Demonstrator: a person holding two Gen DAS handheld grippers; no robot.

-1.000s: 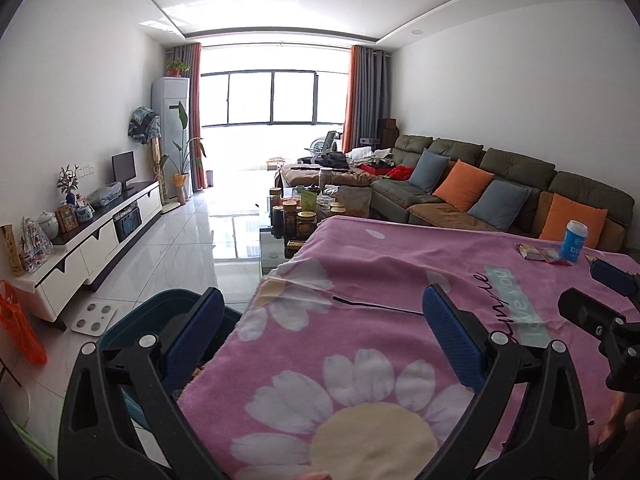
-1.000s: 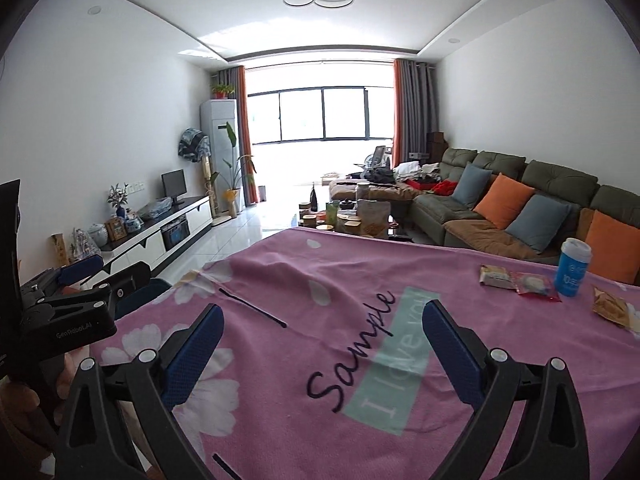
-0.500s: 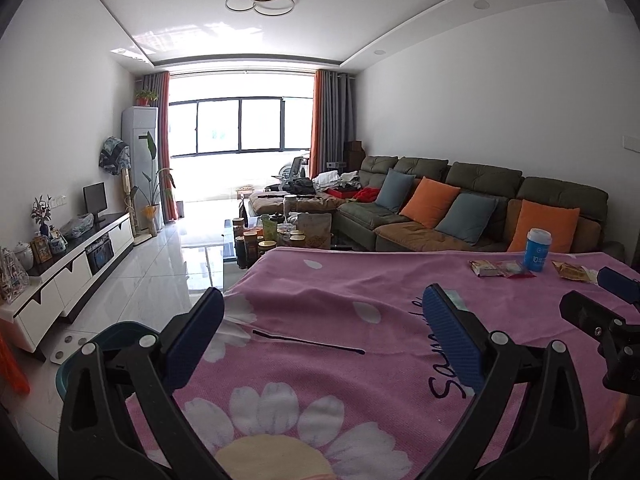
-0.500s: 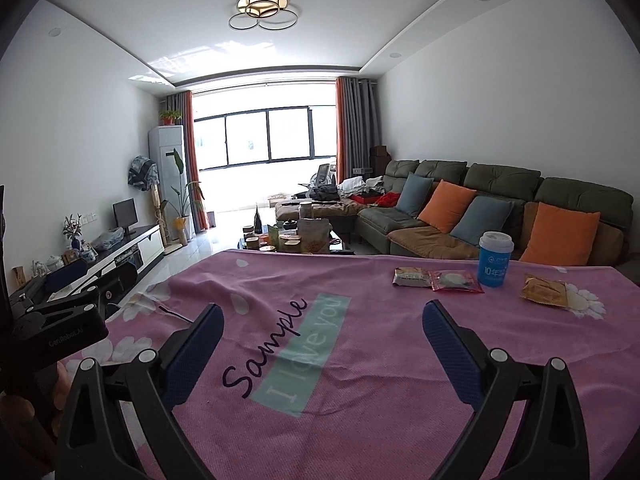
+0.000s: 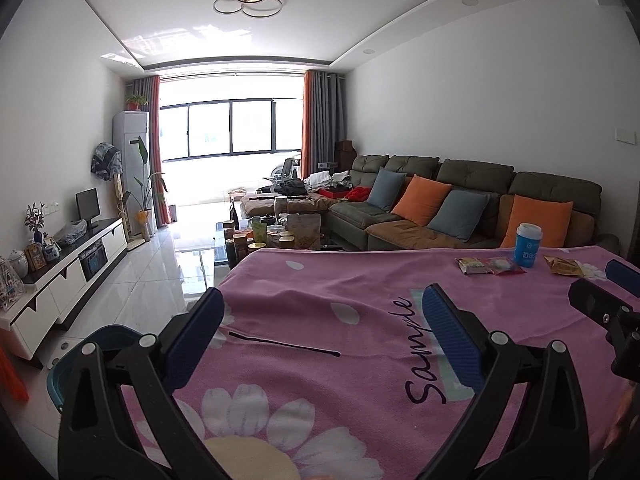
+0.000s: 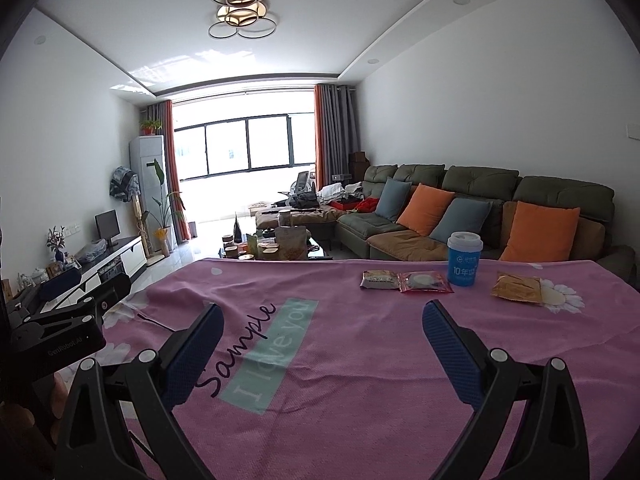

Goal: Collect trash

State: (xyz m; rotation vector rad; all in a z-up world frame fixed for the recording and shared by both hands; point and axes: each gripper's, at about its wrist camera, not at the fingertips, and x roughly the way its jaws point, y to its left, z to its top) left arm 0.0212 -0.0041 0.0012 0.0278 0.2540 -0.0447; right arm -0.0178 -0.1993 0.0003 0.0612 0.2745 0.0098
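Note:
Trash lies at the far right of the pink flowered cloth (image 6: 360,360): a blue paper cup (image 6: 463,259) with a white lid, a brown snack wrapper (image 6: 379,280), a red wrapper (image 6: 425,282) and an orange-brown packet (image 6: 516,287). The left wrist view shows the same cup (image 5: 527,245) and wrappers (image 5: 490,266) far off to the right. My right gripper (image 6: 322,342) is open over the cloth, well short of the wrappers. My left gripper (image 5: 322,336) is open over the cloth's left part with nothing between its fingers. A dark teal bin (image 5: 84,356) stands on the floor left of the table.
Behind the table are a green sofa (image 6: 480,204) with orange and grey cushions and a coffee table (image 6: 272,250) crowded with jars. A white TV cabinet (image 5: 68,276) runs along the left wall. Glossy tiled floor (image 5: 152,276) lies between.
Both grippers have swung to the right, so the cup and wrappers sit nearer the middle of each view. The bin has slid toward the left edge. Both stay open.

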